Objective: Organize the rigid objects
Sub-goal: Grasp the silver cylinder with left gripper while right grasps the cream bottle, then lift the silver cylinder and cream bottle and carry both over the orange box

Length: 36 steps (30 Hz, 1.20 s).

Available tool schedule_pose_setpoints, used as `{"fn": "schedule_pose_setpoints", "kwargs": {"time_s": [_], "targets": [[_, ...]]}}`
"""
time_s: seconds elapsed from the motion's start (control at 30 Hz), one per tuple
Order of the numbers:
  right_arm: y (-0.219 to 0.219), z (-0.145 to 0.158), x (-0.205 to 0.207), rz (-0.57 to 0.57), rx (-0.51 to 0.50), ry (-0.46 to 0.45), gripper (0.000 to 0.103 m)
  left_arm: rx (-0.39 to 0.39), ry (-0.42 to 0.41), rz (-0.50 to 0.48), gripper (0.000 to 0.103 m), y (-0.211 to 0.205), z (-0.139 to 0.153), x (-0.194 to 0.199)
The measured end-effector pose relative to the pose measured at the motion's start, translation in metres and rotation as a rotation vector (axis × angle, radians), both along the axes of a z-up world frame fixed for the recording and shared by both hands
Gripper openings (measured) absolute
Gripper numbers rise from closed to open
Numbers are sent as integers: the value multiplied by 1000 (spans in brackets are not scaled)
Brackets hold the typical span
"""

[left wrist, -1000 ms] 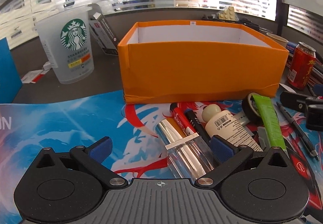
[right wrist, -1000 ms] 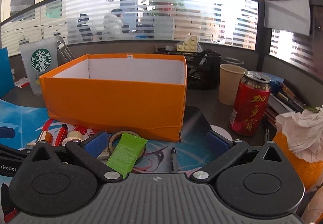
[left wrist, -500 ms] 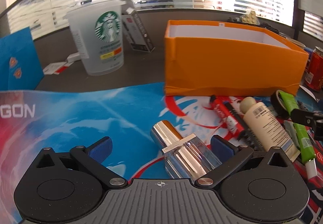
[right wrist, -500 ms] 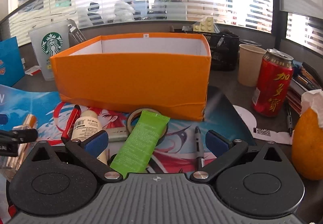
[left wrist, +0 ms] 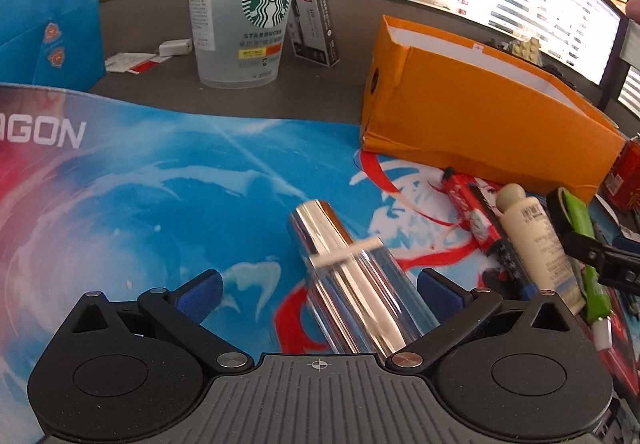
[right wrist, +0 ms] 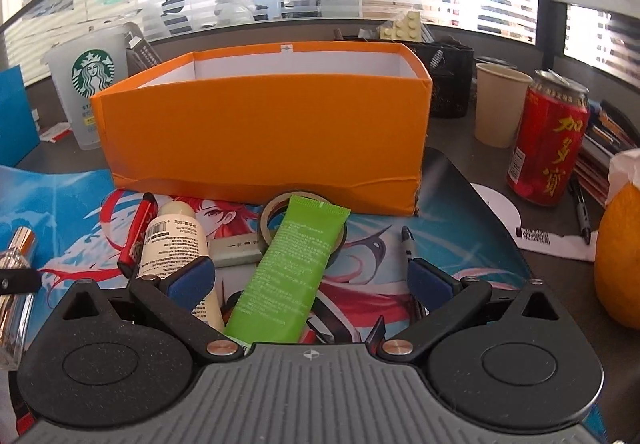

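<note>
An open orange box [left wrist: 484, 115] [right wrist: 264, 127] stands at the back of the printed mat. In front of it lie a clear bottle with a chrome cap [left wrist: 352, 276] [right wrist: 16, 256], a red marker [left wrist: 472, 207] [right wrist: 136, 232], a cream bottle [left wrist: 536, 236] [right wrist: 176, 244], a green tube [right wrist: 296, 268] [left wrist: 584, 228], a tape roll [right wrist: 280, 211] and a black pen [right wrist: 408, 244]. My left gripper [left wrist: 318, 290] is open, with the clear bottle lying between its fingers. My right gripper [right wrist: 310, 278] is open over the green tube.
A Starbucks cup [left wrist: 244, 15] [right wrist: 90, 83] and a blue folder [left wrist: 48, 31] stand at the back left. A red can [right wrist: 548, 135], a paper cup [right wrist: 500, 103], a black mesh organizer [right wrist: 444, 75] and an orange fruit [right wrist: 620, 252] are on the right.
Both grippers have dropped lower and closer to the objects. The left view swung left, so the box now sits at the right. The green tube now lies between the right fingers.
</note>
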State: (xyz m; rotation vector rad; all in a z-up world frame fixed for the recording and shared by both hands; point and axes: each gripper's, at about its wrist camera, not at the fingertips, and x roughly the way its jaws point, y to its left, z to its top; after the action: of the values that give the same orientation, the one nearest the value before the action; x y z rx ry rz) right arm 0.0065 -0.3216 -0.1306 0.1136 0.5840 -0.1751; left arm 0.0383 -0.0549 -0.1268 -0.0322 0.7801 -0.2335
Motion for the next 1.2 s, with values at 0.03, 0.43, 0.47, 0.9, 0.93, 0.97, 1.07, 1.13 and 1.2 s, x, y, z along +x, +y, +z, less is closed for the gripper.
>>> {"fn": "schedule_pose_setpoints", "kwargs": {"time_s": [0.03,0.43,0.47,0.9,0.93,0.97,1.07,1.13,1.2], "targets": [[0,-1,0,-4,-3,0,103,-3,-2,1,103,0,0,-3],[49,20,-3,219,-96,-89,74,124,-54,-42,103,-16,-7,-14],[49,18,2,229,-77,-65,56,124,-54,-41,103,-16,-7,-14],[60,-3,26,265,-51,45,49,105,-119,-88,82,-10,-8,-9],[59,-2,26,269,-52,49,52,102,-138,-101,59,-11,-7,-12],[58,-3,26,265,-57,52,58,102,-145,-117,51,-13,-6,-13],[55,-3,23,254,-60,45,55,107,-149,-141,36,-18,-4,-13],[57,-3,21,263,-61,31,46,96,-147,-140,35,-17,-4,-12],[61,-3,19,265,-83,25,46,94,-144,-139,35,-16,-4,-12]]}}
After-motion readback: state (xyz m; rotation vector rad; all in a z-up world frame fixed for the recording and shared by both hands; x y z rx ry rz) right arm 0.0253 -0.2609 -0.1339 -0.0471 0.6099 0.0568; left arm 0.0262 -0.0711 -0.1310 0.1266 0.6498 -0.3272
